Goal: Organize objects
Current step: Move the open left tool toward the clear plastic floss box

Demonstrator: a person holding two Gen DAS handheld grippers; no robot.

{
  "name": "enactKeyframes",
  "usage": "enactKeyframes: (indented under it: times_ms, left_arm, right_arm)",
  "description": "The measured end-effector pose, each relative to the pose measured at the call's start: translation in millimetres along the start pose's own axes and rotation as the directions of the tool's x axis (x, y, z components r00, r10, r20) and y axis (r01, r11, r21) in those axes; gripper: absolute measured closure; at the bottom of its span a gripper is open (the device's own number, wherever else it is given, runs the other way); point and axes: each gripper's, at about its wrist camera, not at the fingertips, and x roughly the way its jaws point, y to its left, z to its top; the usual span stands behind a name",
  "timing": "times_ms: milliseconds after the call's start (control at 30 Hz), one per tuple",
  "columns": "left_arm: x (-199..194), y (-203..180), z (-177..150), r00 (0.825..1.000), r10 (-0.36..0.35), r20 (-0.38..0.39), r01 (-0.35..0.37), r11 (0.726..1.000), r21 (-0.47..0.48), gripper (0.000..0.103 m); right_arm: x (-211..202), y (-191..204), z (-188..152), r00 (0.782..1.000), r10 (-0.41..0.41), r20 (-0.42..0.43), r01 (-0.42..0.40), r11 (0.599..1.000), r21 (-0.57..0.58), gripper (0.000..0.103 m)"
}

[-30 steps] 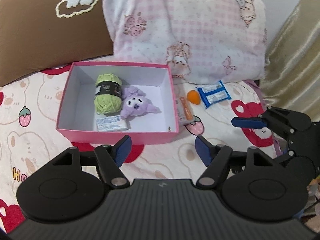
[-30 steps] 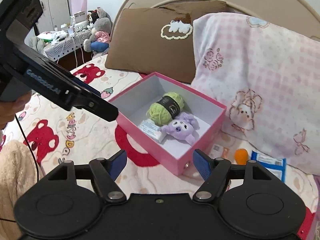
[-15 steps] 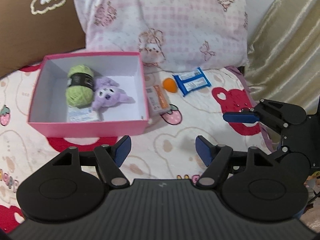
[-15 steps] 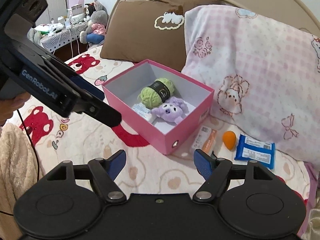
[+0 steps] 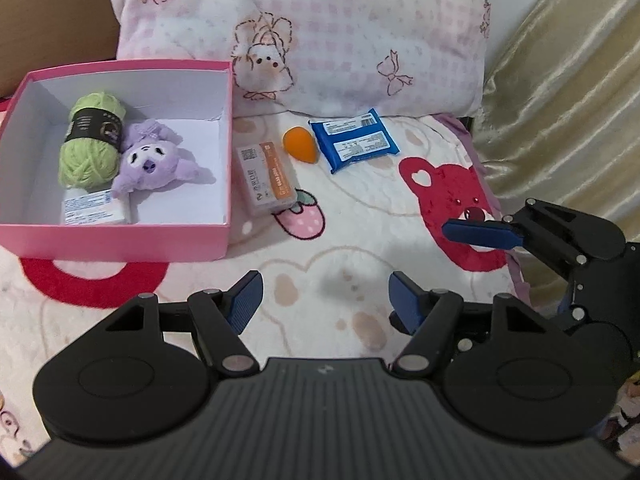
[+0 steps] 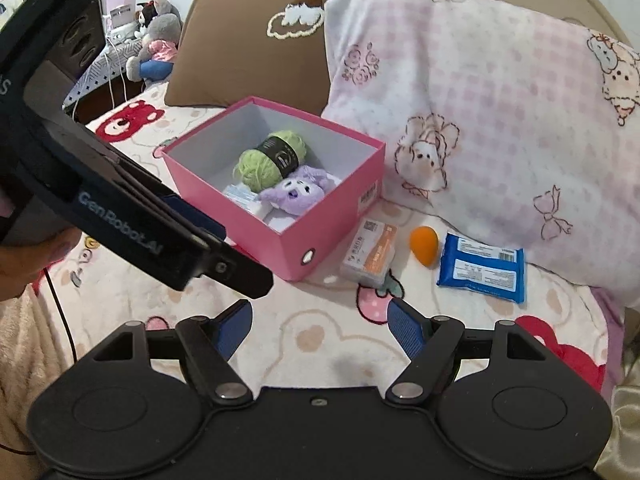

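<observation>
A pink box (image 5: 120, 242) (image 6: 290, 246) on the bed holds a green yarn ball (image 5: 90, 144) (image 6: 272, 160), a purple plush (image 5: 154, 160) (image 6: 296, 194) and a small white carton (image 5: 94, 208). To its right lie an orange-and-white carton (image 5: 268, 178) (image 6: 370, 254), an orange egg-shaped sponge (image 5: 300, 145) (image 6: 426, 246) and a blue packet (image 5: 354, 140) (image 6: 480, 268). My left gripper (image 5: 324, 284) hovers over the blanket short of these, its jaws closing slightly with nothing between them. My right gripper (image 6: 319, 308) stands open and empty, nearer than the carton.
A pink checked pillow (image 5: 360, 32) and a brown pillow (image 6: 248, 48) lean behind the box. A gold curtain (image 5: 560, 80) hangs on the right. The right gripper's finger (image 5: 480, 234) reaches in from the right; the left gripper's body (image 6: 120, 208) crosses the left.
Both grippers have come down and forward toward the loose items. In the left wrist view the box has slid to the left and the cartons and packet have grown larger.
</observation>
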Motion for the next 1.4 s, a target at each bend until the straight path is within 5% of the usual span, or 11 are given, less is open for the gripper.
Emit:
enactKeyframes:
  times_ms: [333,633,800,867,1100,1267,1400]
  left_arm:
    - [42,-7,-3,0.991,0.022,0.129,-0.024,1.0,0.007,0.06]
    - [99,-16,7,0.976,0.141,0.164,-0.141,0.99,-0.009,0.088]
    - [121,-11,5,0.966,0.204,0.157,-0.201,0.979,-0.038,0.089]
    - [126,-11,4,0.963,0.217,0.161,-0.215,0.976,-0.029,0.097]
    - [132,-16,4,0.94,0.263,0.217,-0.265,0.964,-0.02,0.097]
    - [138,-8,10,0.961,0.208,0.18,-0.197,0.978,-0.074,0.097]
    - [138,-7,16,0.953,0.227,0.2,-0.215,0.973,-0.084,0.097]
  right_arm:
    - [55,-31,-16,0.999,-0.024,0.045,0.02,0.995,0.093,0.024]
    - [98,-52,-42,0.982,-0.034,0.187,-0.001,0.983,0.185,0.026]
    - [128,-49,-44,0.986,-0.04,0.163,0.018,0.991,0.134,0.033]
    - [141,-47,-42,0.988,-0.08,0.13,0.067,0.993,0.099,0.037]
    - [156,-56,-37,0.986,-0.052,0.16,0.039,0.996,0.085,0.05]
    - [165,-56,-29,0.988,-0.004,0.154,-0.008,0.997,0.075,0.05]
    - [172,-59,-31,0.982,0.013,0.187,-0.031,0.995,0.095,0.049]
